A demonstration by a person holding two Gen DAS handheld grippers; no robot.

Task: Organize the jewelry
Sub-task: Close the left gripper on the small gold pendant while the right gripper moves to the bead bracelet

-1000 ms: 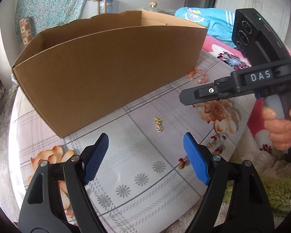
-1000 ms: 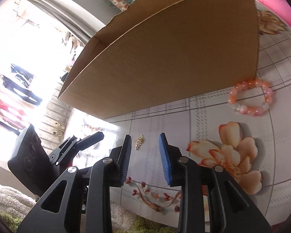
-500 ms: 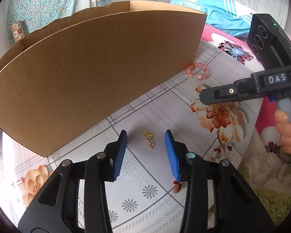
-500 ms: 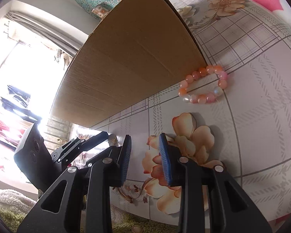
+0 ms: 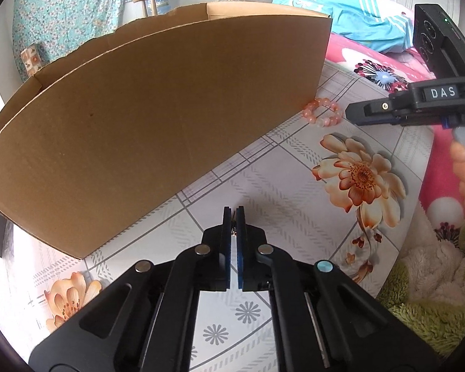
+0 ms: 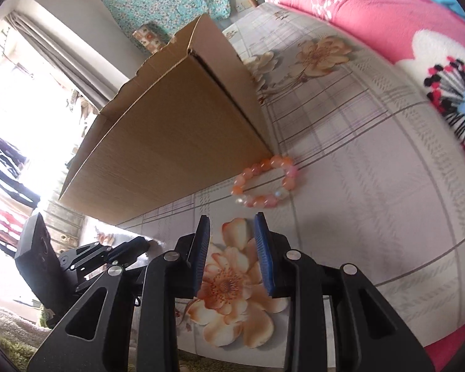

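My left gripper (image 5: 233, 214) is shut on a small gold earring (image 5: 233, 232), of which only a glint shows between the blue pads, just above the floral tablecloth (image 5: 294, 186). A pink bead bracelet (image 5: 323, 112) lies at the right corner of the open cardboard box (image 5: 158, 117). In the right wrist view the bracelet (image 6: 264, 182) lies just ahead of my right gripper (image 6: 231, 226), which is open and empty above the cloth. The box (image 6: 170, 142) stands to its left. The right gripper also shows in the left wrist view (image 5: 356, 113), close to the bracelet.
The table edge (image 5: 412, 217) curves at the right, with a green rug (image 5: 424, 316) below. A pink flowered blanket (image 6: 387, 31) lies beyond the table. The left gripper's body (image 6: 86, 257) sits at the lower left of the right wrist view.
My left gripper moved down over the earring and closed on it. My right gripper swung right toward the bracelet, which is now just ahead of its fingers.
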